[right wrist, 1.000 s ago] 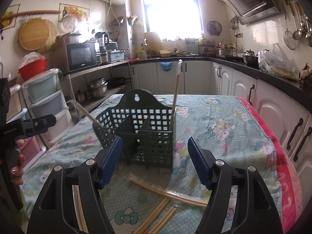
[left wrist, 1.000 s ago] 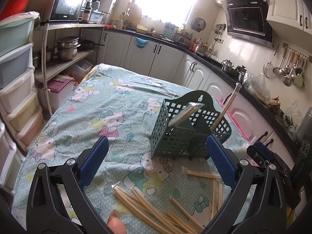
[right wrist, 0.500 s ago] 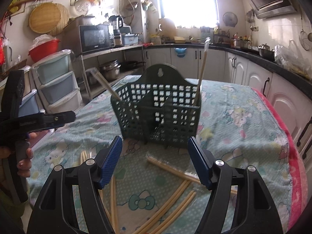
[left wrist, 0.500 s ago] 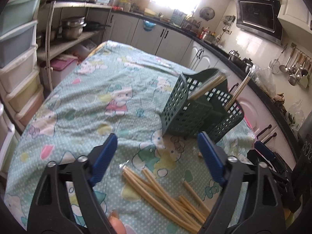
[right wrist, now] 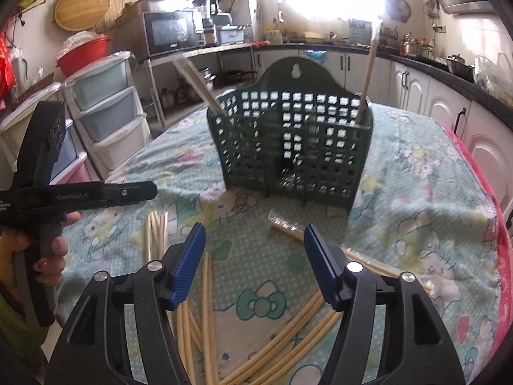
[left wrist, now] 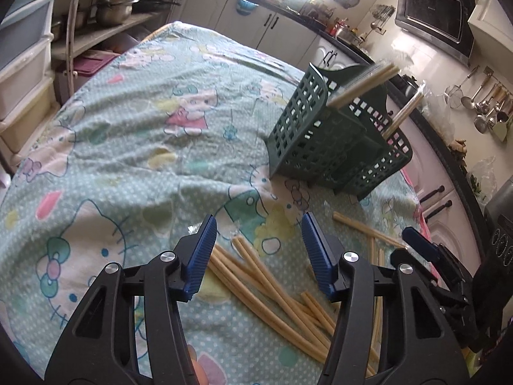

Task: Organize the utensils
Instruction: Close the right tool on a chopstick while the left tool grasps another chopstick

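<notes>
A dark green utensil basket [left wrist: 336, 147] [right wrist: 290, 147] stands on the table with a wrapped pair of chopsticks leaning out at each end [left wrist: 365, 85] [right wrist: 368, 73]. Several loose wooden chopsticks [left wrist: 272, 285] [right wrist: 205, 304] lie on the cloth in front of it. One wrapped pair [right wrist: 288, 226] lies just before the basket. My left gripper [left wrist: 258, 252] is open and empty, low over the loose chopsticks. My right gripper [right wrist: 255, 263] is open and empty, above the chopsticks, facing the basket. Each gripper shows at the edge of the other's view [left wrist: 449, 276] [right wrist: 80, 192].
The table wears a pale green cartoon-print cloth [left wrist: 128, 122] with a red edge [right wrist: 500, 224] at the right. Plastic drawer units [right wrist: 105, 118] and a shelf with pots [left wrist: 115, 0] stand to the left. Kitchen counters and cabinets [right wrist: 416, 86] run behind and to the right.
My left gripper has dropped and tilted down toward the loose chopsticks. My right gripper has moved in closer to the basket and lower over the table. Both stay open.
</notes>
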`<move>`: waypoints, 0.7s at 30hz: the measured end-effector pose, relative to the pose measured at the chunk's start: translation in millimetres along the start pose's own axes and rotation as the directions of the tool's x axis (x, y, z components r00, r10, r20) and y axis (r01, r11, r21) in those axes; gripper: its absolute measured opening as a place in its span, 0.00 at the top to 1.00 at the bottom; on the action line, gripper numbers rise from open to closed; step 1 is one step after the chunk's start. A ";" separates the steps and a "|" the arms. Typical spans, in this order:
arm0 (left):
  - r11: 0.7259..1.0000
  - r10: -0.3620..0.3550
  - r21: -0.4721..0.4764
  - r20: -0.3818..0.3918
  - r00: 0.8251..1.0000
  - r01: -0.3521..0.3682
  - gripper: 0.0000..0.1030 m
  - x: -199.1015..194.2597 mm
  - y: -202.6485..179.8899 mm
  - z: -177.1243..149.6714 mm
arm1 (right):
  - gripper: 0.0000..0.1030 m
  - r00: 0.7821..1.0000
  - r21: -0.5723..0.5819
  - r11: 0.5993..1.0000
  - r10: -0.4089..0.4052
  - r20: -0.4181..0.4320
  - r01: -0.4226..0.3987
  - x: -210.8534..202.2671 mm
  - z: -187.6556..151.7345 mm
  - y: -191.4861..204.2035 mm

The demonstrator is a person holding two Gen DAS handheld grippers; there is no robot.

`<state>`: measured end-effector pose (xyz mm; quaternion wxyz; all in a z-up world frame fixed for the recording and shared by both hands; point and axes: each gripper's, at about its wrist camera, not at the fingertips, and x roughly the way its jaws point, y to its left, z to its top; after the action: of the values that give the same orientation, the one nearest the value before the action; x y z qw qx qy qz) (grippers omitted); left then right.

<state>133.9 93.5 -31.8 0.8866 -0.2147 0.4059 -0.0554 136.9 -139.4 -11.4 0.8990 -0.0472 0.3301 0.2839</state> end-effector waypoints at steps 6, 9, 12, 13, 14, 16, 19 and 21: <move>1.000 0.000 0.007 -0.026 1.000 0.000 0.58 7.4 -1.2 -2.8 | 0.50 0.995 -0.018 0.999 0.039 -0.088 -0.041 18.5 -8.7 9.1; 1.000 0.004 0.014 -0.031 1.000 -0.003 0.58 10.1 -2.4 -3.4 | 0.57 0.989 -0.035 0.997 0.057 -0.133 -0.062 29.5 -12.3 14.9; 1.000 0.013 0.015 -0.039 0.999 -0.012 0.61 13.9 -2.2 -3.2 | 0.62 0.984 -0.053 0.995 0.073 -0.160 -0.083 36.8 -14.0 22.8; 1.000 0.016 0.015 -0.044 0.999 -0.016 0.62 16.0 -2.0 -2.8 | 0.62 0.983 -0.059 0.994 0.076 -0.168 -0.087 39.0 -14.2 24.9; 1.000 0.021 0.014 -0.048 0.999 -0.020 0.62 17.4 -1.6 -2.7 | 0.63 0.980 -0.065 0.993 0.082 -0.179 -0.095 42.5 -14.8 27.0; 1.000 0.029 0.011 -0.056 0.998 -0.028 0.62 20.5 -0.1 -2.4 | 0.66 0.977 -0.066 0.993 0.086 -0.198 -0.100 48.7 -16.2 28.3; 0.999 0.037 0.012 -0.069 0.997 -0.036 0.63 25.1 1.1 -2.6 | 0.71 0.971 -0.068 0.993 0.081 -0.225 -0.099 58.1 -17.4 30.2; 0.999 0.041 0.018 -0.075 0.996 -0.040 0.63 27.6 0.7 -2.5 | 0.71 0.970 -0.073 0.992 0.081 -0.231 -0.101 61.6 -16.9 32.0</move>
<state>150.3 85.9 -52.7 0.8733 -0.1970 0.4430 -0.0488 148.2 -87.8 -59.5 0.8385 -0.1021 0.4203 0.3313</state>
